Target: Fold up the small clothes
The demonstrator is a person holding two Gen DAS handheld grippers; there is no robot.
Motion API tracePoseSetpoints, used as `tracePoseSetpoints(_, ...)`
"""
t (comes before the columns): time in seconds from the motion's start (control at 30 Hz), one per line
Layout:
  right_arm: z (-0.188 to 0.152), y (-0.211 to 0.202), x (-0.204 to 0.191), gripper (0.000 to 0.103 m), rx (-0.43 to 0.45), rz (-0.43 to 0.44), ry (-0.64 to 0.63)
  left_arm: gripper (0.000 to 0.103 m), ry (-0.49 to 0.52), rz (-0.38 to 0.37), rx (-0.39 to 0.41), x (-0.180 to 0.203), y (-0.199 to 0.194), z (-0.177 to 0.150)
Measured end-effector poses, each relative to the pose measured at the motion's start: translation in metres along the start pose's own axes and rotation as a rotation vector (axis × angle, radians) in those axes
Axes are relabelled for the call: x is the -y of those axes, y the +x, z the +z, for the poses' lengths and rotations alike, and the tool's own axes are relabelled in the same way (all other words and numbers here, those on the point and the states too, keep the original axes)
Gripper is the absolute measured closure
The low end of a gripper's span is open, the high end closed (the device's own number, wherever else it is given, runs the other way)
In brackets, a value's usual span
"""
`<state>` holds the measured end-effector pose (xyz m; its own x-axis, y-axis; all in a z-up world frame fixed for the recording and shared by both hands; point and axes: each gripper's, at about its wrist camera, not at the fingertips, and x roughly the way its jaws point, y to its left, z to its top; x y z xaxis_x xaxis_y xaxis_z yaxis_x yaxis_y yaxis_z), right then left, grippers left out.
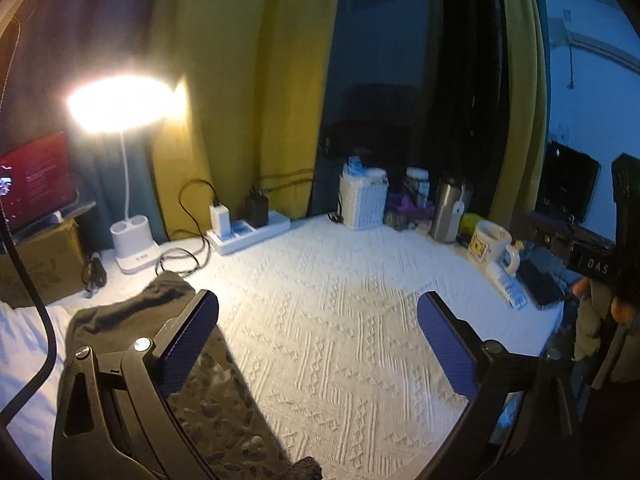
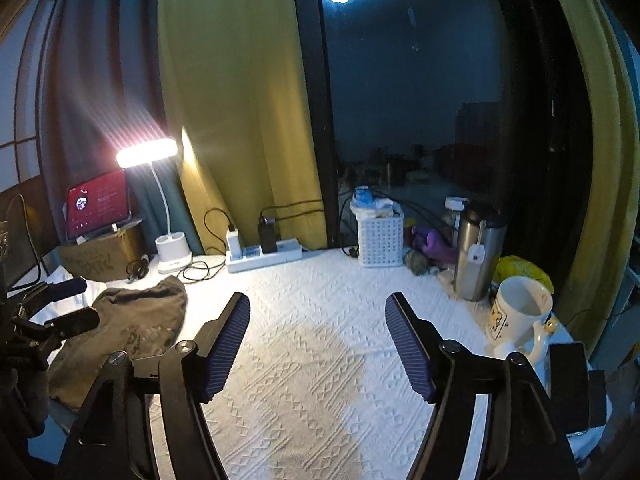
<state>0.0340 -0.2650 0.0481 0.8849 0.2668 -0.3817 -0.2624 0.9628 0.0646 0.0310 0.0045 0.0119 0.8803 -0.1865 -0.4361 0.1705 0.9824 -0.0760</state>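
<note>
Both tongs [image 1: 318, 304] [image 2: 318, 306] agape; garment [image 2: 128, 328] lengthwise toward lamp [image 2: 170, 256].

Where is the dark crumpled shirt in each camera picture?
Left wrist view: the dark garment lies lower left, partly behind the left gripper.
Right wrist view: it lies at the left, left of the right gripper.
Shared landmark: the lit desk lamp behind it.

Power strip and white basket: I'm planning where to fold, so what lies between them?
Only bare white cloth between power strip and basket, in both views.
</note>
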Motion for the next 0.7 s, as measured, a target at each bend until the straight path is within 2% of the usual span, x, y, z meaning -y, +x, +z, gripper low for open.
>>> tracePoseSetpoints(0.37, 0.013, -0.025, -0.016, 0.021, 0.032, -0.026, -0.014, 0.004, -0.028, 0.069, 0.075, -0.009, -0.032, 0.011)
tracePoseSetpoints(0.5, 0.019, -0.033, -0.022, 0.016, 0.041, -0.038, -0.02, 0.004, -0.048, 0.07, 0.096, -0.015, -0.042, 0.012)
tracePoseSetpoints(0.7, 0.027, -0.044, -0.031, 0.014, 0.055, -0.047, -0.028, 0.003, -0.042, 0.151, 0.143, -0.024, -0.061, 0.012)
